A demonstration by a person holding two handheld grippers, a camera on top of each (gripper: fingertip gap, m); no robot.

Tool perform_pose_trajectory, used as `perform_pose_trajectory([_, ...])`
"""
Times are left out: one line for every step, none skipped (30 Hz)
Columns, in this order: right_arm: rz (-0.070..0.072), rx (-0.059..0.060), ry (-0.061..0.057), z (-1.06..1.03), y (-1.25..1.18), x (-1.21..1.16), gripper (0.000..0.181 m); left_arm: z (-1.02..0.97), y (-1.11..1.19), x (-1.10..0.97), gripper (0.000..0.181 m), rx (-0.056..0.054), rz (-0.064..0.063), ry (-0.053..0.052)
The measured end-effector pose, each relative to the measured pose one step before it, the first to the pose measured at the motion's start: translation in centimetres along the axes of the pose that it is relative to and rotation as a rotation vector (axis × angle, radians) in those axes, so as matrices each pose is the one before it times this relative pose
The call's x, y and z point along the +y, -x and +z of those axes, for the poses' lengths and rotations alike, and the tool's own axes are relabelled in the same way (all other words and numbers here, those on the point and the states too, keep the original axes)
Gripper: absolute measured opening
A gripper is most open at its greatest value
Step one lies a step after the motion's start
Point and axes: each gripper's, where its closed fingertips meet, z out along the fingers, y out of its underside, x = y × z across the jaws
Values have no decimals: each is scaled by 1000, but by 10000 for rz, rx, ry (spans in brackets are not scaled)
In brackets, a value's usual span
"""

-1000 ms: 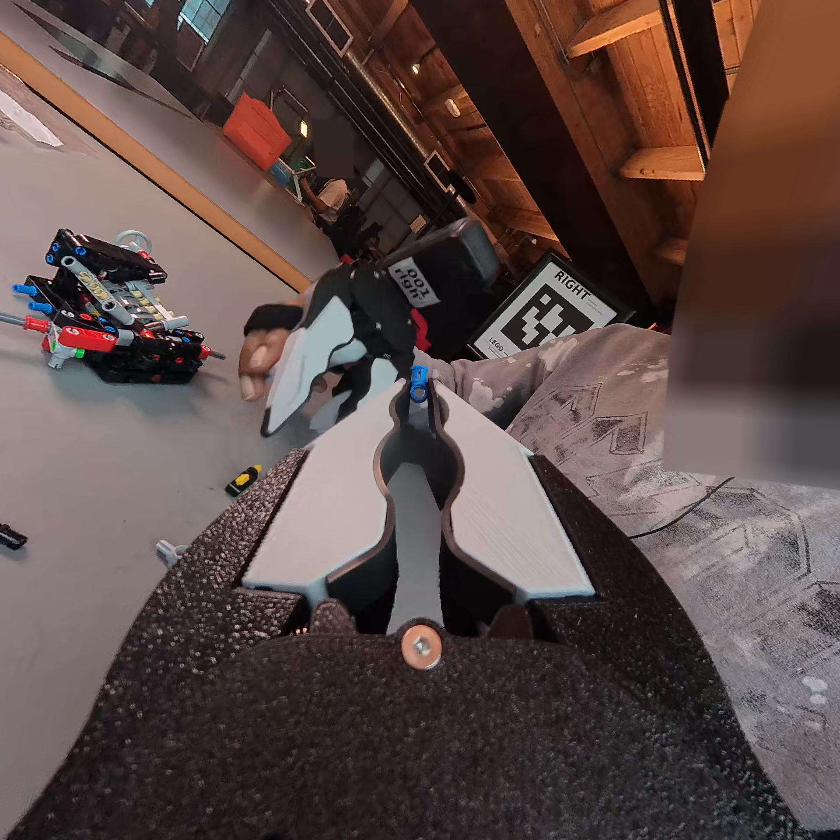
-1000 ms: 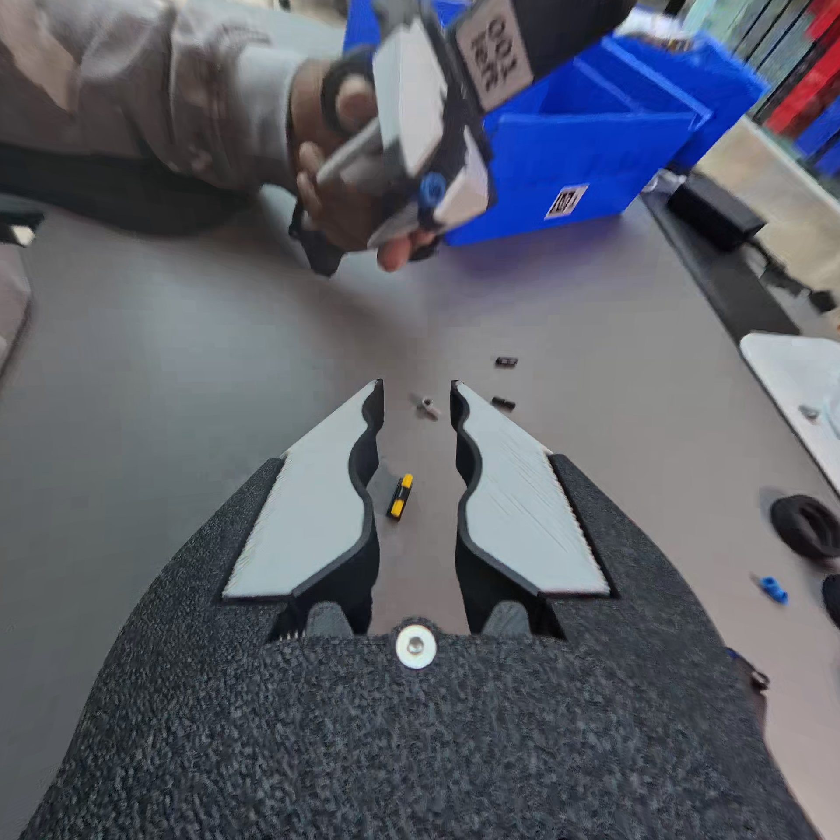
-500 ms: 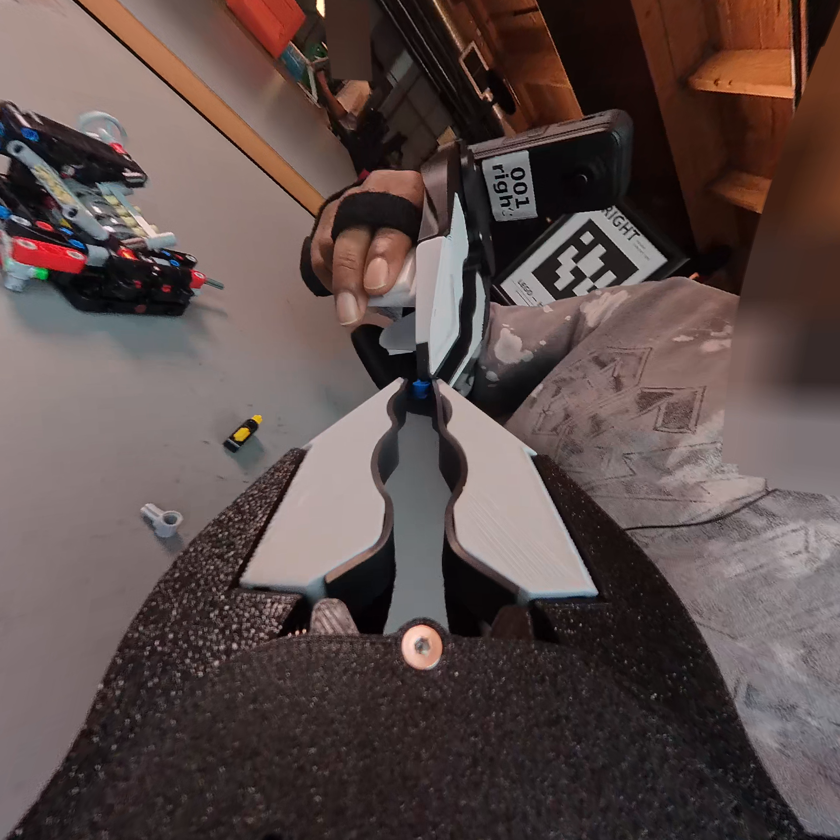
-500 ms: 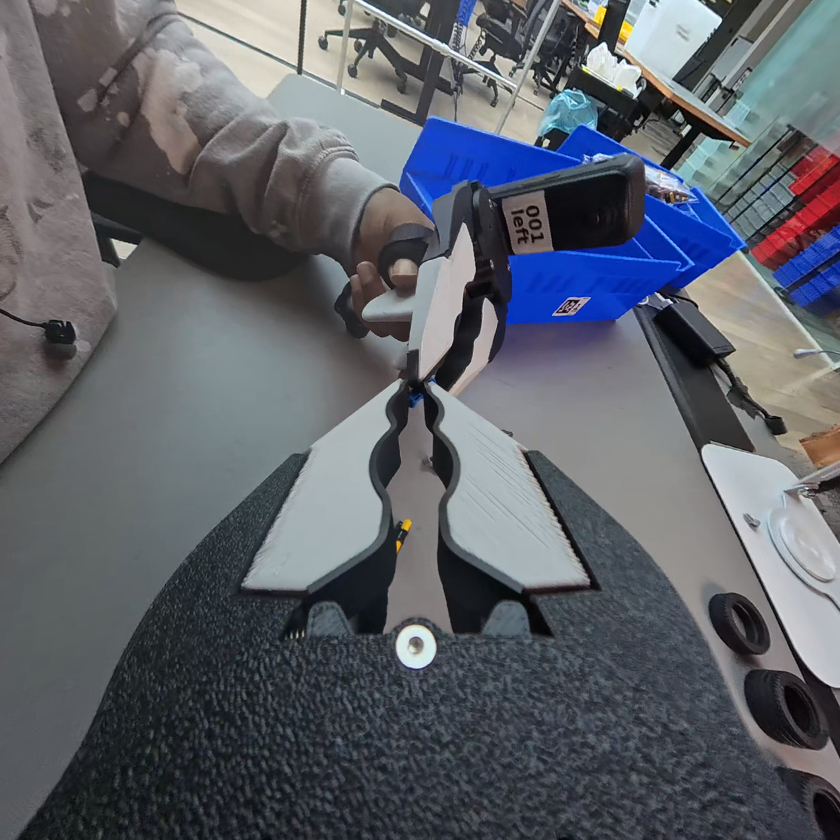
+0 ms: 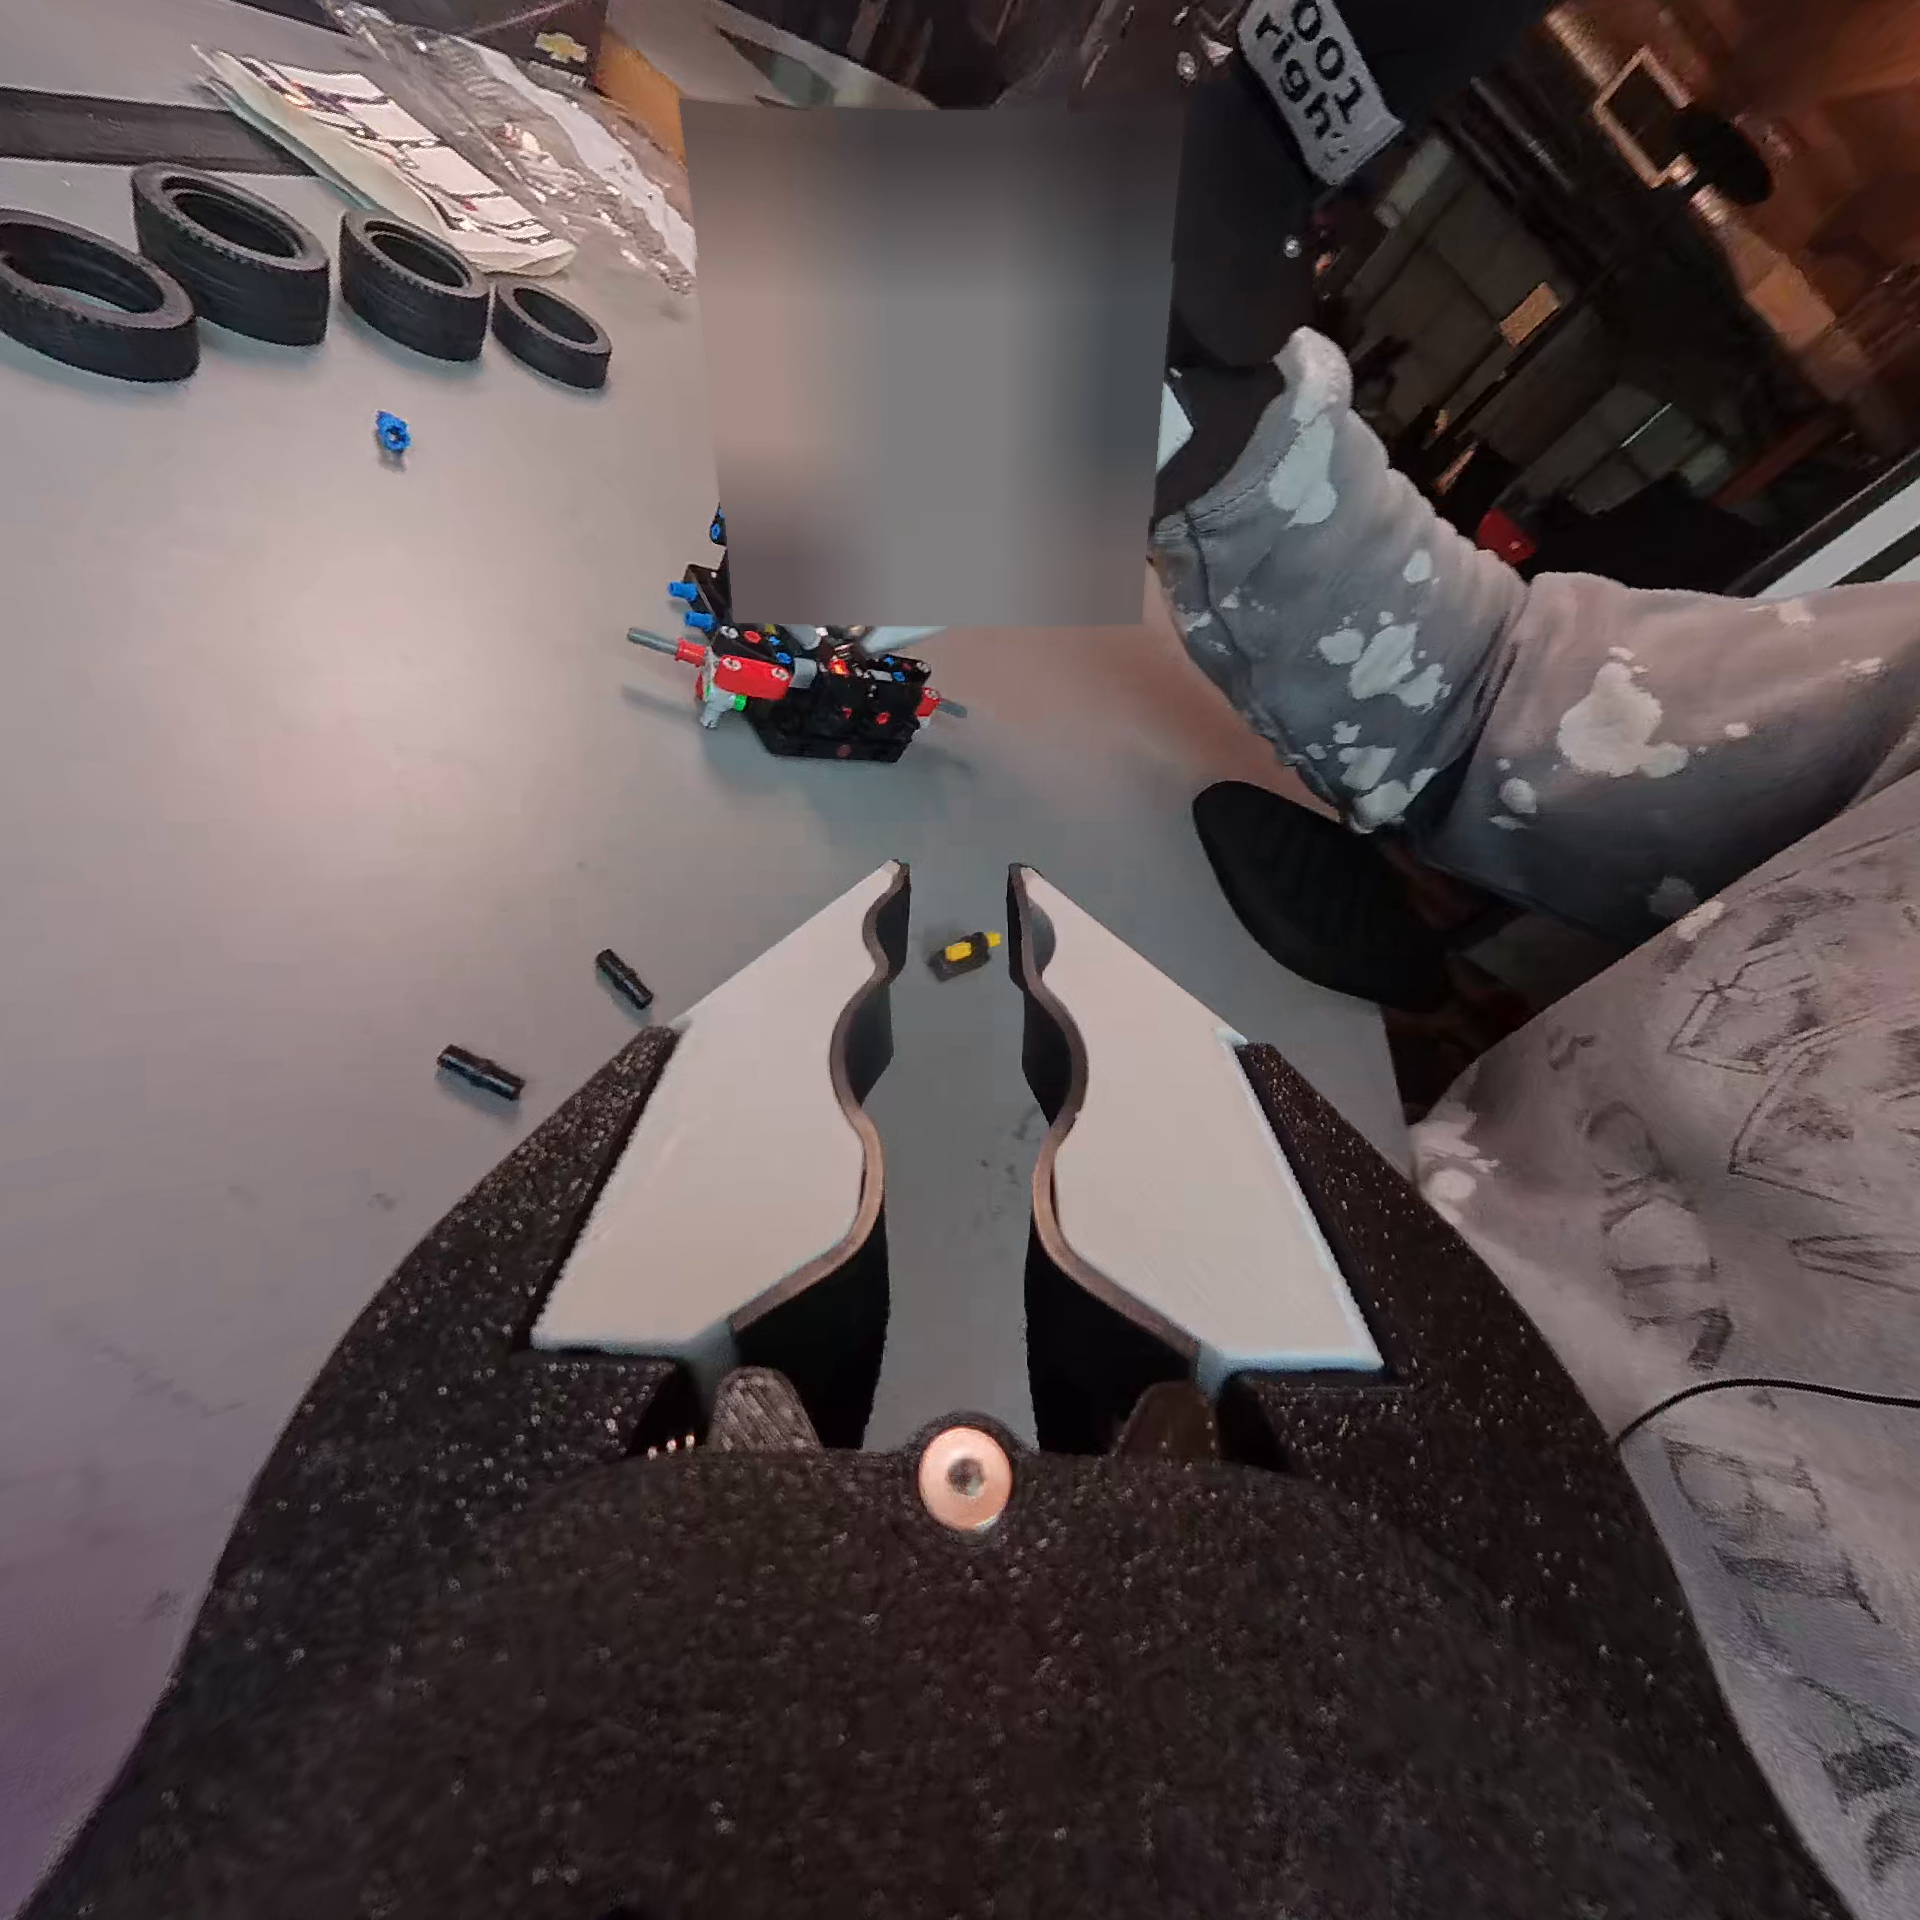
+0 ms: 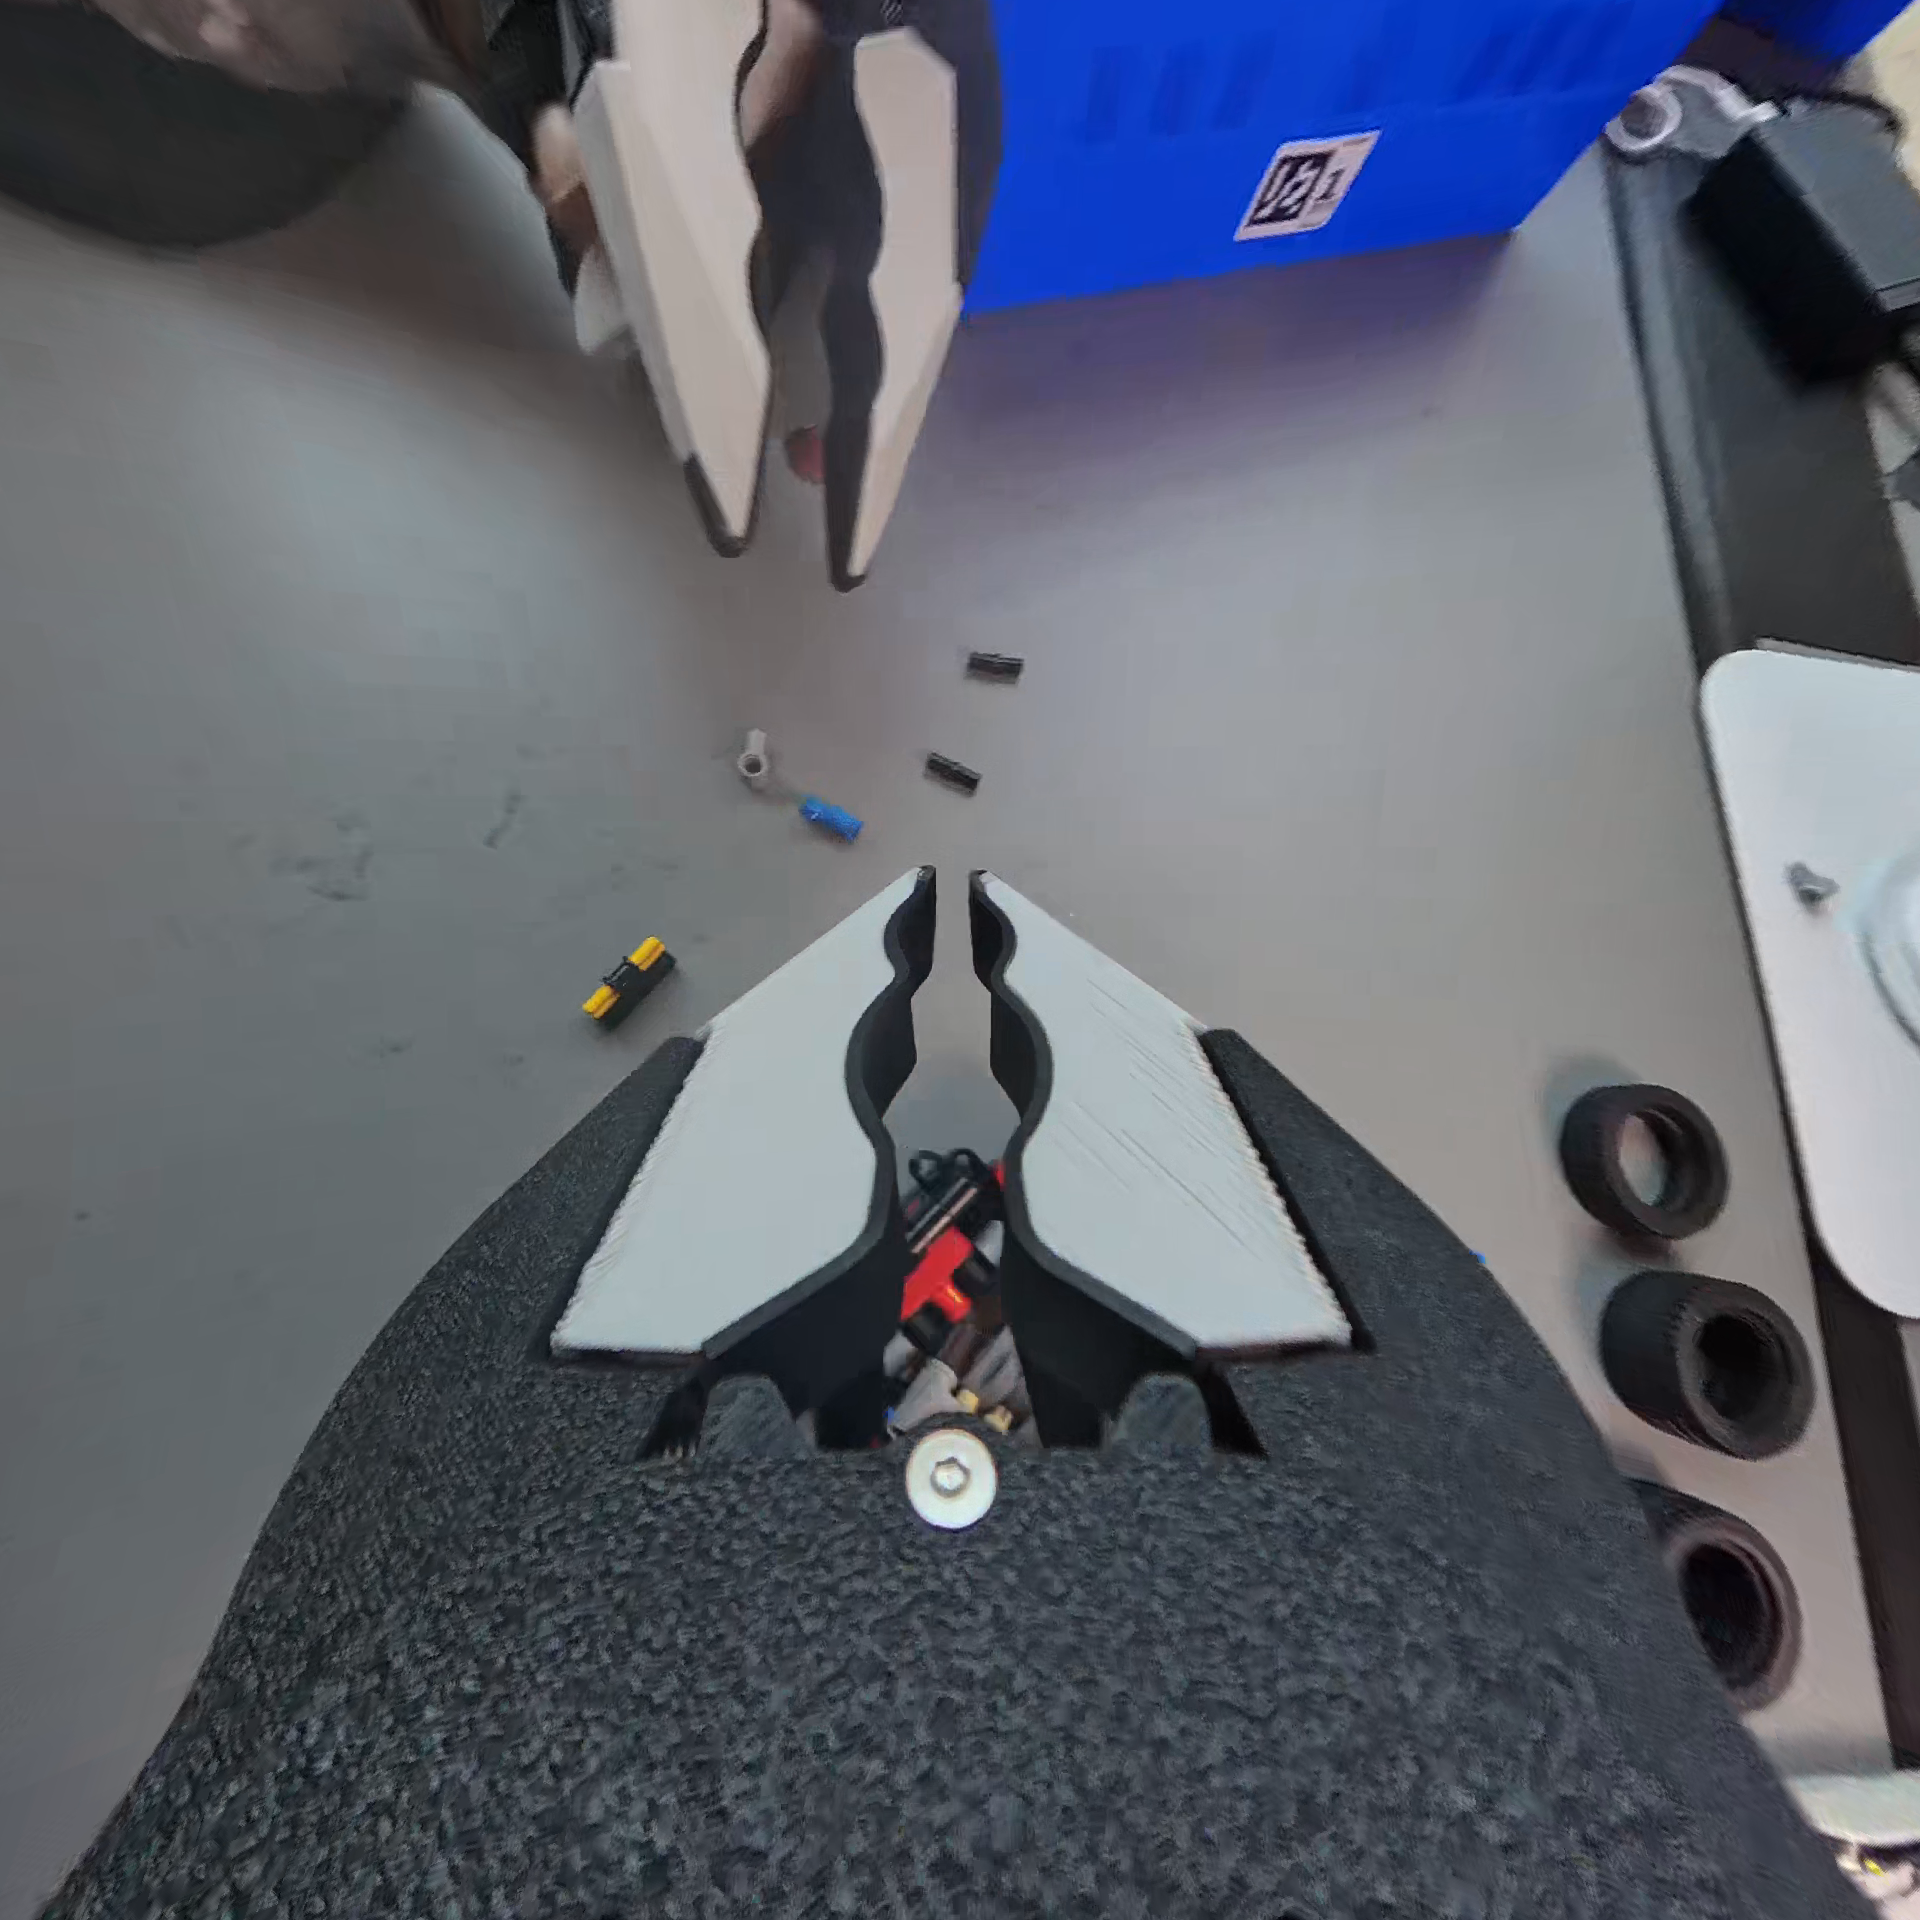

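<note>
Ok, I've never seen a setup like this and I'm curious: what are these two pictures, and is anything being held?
There is no robot here. A person holds a two-fingered tool in each hand, and each has a camera looking along its fingers. One picture comes from the left tool, the other from the right tool. Both hang over a grey table with jaws apart, the right's only narrowly, and hold nothing. On the table lie a yellow-and-black piece, a blue pin, black pins, rubber tyres and a part-built brick model. A blue bin stands behind.
</note>
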Motion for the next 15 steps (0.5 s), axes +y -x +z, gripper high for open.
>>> perform_pose_trajectory([-108,-289,435,849,895,310,11,-42,568,86,19,-432,154,87])
perform_pose_trajectory([-117,-250,412,804,734,262,12,-35,507,87,19,-401,156,84])
perform_pose_trajectory([-144,-233,445,763,569,262,14,-26,431,118,18,-361,167,105])
perform_pose_trajectory([-192,-123,431,722,285,179,16,-17,394,151,18,-350,181,119])
perform_pose_trajectory([-261,-20,377,678,45,54,19,17,344,215,18,-326,195,166])
perform_pose_trajectory([-250,-114,324,626,84,-13,21,35,325,316,18,-301,209,230])
perform_pose_trajectory([-154,-174,241,580,64,-114,22,51,305,359,18,-292,234,250])
perform_pose_trajectory([-85,-167,201,553,-62,-105,23,41,300,371,18,-286,254,248])
perform_pose_trajectory([-87,-212,179,535,-1,-47,23,34,250,342,18,-246,250,235])
perform_pose_trajectory([-78,-153,148,515,-64,-21,23,47,107,352,18,-142,229,235])
perform_pose_trajectory([-67,-169,174,475,20,87,21,61,-1,363,18,-56,203,238])
perform_pose_trajectory([-57,-235,-31,207,163,-180,16,71,-19,332,18,-34,181,201])
perform_pose_trajectory([52,-56,-74,-24,-87,-187,9,66,-91,287,18,13,168,169])
perform_pose_trajectory([-17,-44,116,-131,-57,213,9,97,-222,296,19,105,160,183])
perform_pose_trajectory([27,76,-61,-409,-250,108,9,119,-272,312,20,135,158,180])
